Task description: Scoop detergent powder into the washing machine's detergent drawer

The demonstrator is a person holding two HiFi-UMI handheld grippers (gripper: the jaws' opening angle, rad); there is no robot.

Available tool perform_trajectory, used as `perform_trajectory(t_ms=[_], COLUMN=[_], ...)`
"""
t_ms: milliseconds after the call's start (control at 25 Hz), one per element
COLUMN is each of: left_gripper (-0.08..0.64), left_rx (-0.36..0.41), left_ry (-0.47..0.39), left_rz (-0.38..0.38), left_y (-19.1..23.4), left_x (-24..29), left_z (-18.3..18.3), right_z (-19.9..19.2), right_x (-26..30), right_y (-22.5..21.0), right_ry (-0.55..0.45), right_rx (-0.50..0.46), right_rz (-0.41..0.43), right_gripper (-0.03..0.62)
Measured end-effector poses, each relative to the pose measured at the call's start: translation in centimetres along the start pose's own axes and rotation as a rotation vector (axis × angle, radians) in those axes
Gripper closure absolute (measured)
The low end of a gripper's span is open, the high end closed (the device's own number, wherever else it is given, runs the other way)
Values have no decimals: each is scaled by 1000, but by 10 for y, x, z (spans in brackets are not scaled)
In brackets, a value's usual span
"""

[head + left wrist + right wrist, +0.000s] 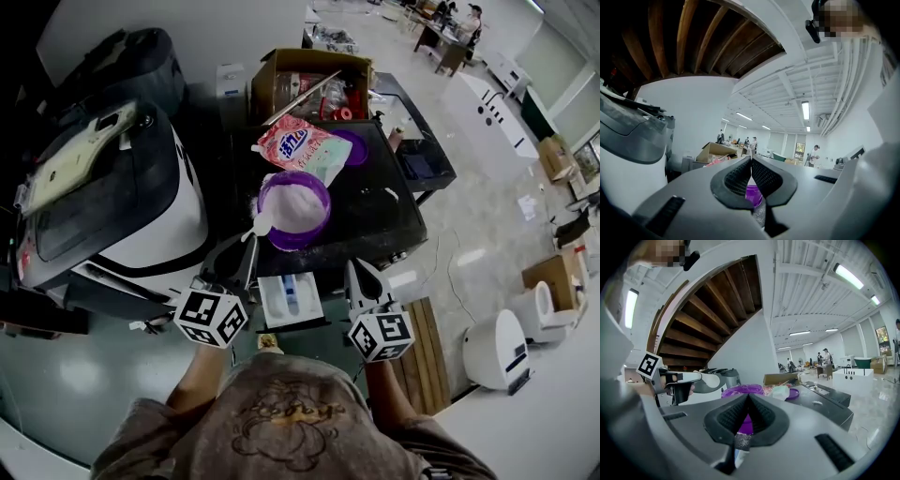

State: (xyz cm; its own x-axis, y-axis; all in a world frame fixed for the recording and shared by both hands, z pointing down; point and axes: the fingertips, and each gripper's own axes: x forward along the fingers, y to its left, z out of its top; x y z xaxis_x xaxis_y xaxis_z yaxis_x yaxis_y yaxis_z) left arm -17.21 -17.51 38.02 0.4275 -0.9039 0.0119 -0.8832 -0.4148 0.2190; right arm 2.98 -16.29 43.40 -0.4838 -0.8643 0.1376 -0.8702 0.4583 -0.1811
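In the head view a purple bowl (293, 208) of white powder stands on the washing machine's black top (375, 216). Behind it lie a pink detergent bag (302, 148) and a purple lid (353, 147). The white detergent drawer (289, 298) is pulled open at the machine's front, between both grippers. My left gripper (247, 251) is at the bowl's near-left rim, shut on the handle of a small white scoop (260, 224). My right gripper (360, 268) hovers right of the drawer, shut and holding nothing. The bowl (740, 391) also shows in the right gripper view.
A white machine with a dark lid (112, 206) stands close on the left. An open cardboard box (309, 80) sits behind the washer. A wooden pallet (427, 361) and white appliances (497, 347) are on the floor at the right.
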Motion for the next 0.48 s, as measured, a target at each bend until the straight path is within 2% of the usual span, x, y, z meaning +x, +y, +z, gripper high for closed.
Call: perform_trajectory(t_ms=[200, 480], left_gripper=[537, 537], left_rx=[10, 30], left_ry=[14, 28], left_rz=[-37, -30], left_y=[11, 21], left_x=[18, 34], left_z=[1, 4], right_z=[1, 6], right_x=[11, 25], right_y=[-2, -11], right_ry=[-5, -8], right_rx=[6, 15], right_rz=[-35, -30], right_gripper=[589, 589])
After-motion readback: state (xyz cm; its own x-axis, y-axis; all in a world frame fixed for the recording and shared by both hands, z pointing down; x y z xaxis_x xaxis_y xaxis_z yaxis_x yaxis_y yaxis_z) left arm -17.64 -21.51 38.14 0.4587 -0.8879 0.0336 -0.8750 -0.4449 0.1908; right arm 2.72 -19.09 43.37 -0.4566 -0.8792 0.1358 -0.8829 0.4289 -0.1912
